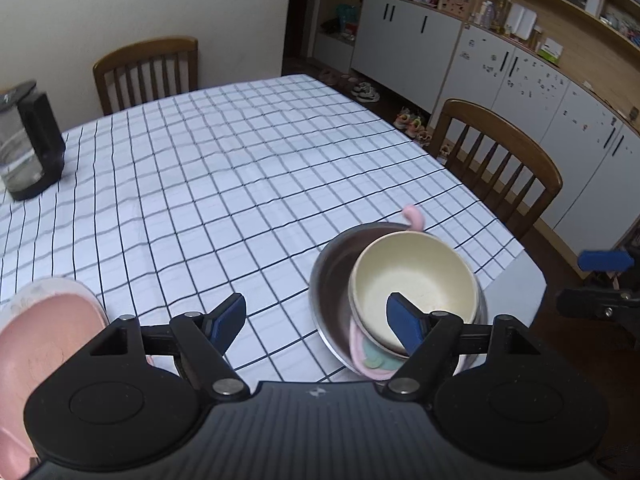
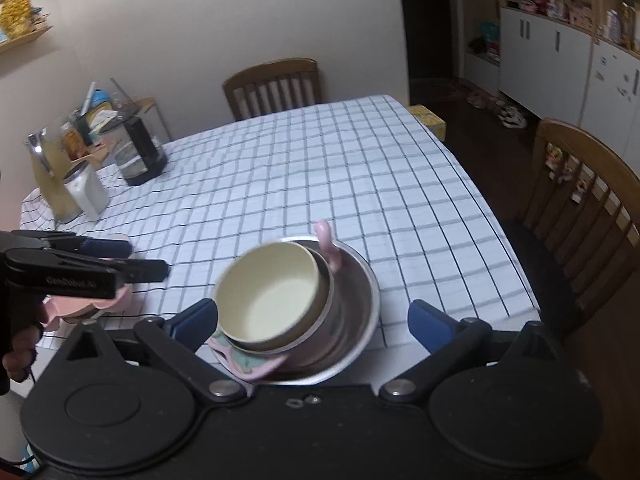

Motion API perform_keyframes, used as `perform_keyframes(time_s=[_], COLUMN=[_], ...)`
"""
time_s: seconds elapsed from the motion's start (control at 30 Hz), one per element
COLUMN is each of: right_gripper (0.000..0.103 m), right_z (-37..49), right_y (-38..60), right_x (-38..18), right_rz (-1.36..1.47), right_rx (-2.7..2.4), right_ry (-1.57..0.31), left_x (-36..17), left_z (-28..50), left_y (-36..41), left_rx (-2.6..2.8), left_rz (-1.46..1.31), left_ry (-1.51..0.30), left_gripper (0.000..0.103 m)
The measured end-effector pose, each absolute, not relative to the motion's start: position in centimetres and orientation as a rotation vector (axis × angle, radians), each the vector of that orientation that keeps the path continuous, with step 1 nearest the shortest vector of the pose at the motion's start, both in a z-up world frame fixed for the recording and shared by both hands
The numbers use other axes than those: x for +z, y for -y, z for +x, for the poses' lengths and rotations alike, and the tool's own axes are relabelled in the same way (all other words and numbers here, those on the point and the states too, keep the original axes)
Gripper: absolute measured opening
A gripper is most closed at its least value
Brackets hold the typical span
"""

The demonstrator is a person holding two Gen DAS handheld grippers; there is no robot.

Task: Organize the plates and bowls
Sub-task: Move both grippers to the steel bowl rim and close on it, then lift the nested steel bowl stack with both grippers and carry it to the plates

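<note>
L gripper [image 1: 316, 322]: I see jaws spread wide, nothing between; blue pads on black linkage, matte plastic body w/ ribbed top. Right pad overlaps the cream bowl in view; can't tell if touching.
R gripper [image 2: 314, 322]: jaws wide apart too, empty; straddles the bowl stack from the near side, no contact I can confirm.
Steel bowl [image 2: 360, 276]: round, shiny metal, wide rim; sits on tablecloth near front-right table edge.
Pink bowl [image 2: 250, 362]: inside steel bowl, tilted; soft pink w/ curled handle-like tab sticking up at far side, teal-green patches on the near rim.
Cream bowl [image 1: 412, 280]: smooth matte inside, thin metal-looking rim; nested in pink bowl, tilted toward L.
Pink plate [image 1: 44, 328]: scalloped, glossy pink w/ pale floral rim, at front-left, under L gripper.
Tablecloth [image 1: 240, 168]: white, thin dark grid, slight wrinkles.
Kettle [image 1: 28, 140]: clear glass, black handle + base, far left.
Chairs [image 1: 500, 160]: wood, slatted backs.
Writing: "GenRobot.AI" on L gripper side, seen from R cam; slightly blurred.
</note>
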State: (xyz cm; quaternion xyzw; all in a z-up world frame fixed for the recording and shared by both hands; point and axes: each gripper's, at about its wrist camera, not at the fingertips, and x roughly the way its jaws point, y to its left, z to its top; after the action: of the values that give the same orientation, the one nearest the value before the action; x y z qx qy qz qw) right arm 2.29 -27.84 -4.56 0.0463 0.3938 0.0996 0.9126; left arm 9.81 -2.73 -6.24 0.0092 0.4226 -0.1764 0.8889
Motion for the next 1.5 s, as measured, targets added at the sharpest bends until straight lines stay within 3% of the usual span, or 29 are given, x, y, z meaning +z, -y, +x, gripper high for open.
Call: perform_keyframes(time_s=[0.37,0.8,1.03,1.2,1.5], right_gripper=[0.099,0.073,0.055,0.042,0.021], right_z=[2.8,6.4,7.5,7.5,7.8], right_y=[29.8,30.1,29.5,29.4,28.6], right_x=[-9.4,-13.4,-14.6,-15.1,-14.4], right_rz=[0.125,0.195,0.241,0.298,0.297], right_rx=[0.095,0.109,0.125,0.113,0.114], right_ry=[-0.878,-1.019,-1.084,-1.111,-1.125], left_x=[-11.1,-14.7,-15.2,-15.6,-15.5], left_z=[13.0,15.9,16.8,17.2,17.4], left_y=[2.2,3.5,3.6,3.8,4.5], left_rx=[-0.357,-0.394,-0.402,-0.418,-0.437], left_rz=[0.039,-0.004,-0.056,-0.066,-0.053], left_ry=[-0.941,-1.064,-1.106,-1.144,-1.167], left_gripper=[0.077,0.076,0.060,0.038,0.024])
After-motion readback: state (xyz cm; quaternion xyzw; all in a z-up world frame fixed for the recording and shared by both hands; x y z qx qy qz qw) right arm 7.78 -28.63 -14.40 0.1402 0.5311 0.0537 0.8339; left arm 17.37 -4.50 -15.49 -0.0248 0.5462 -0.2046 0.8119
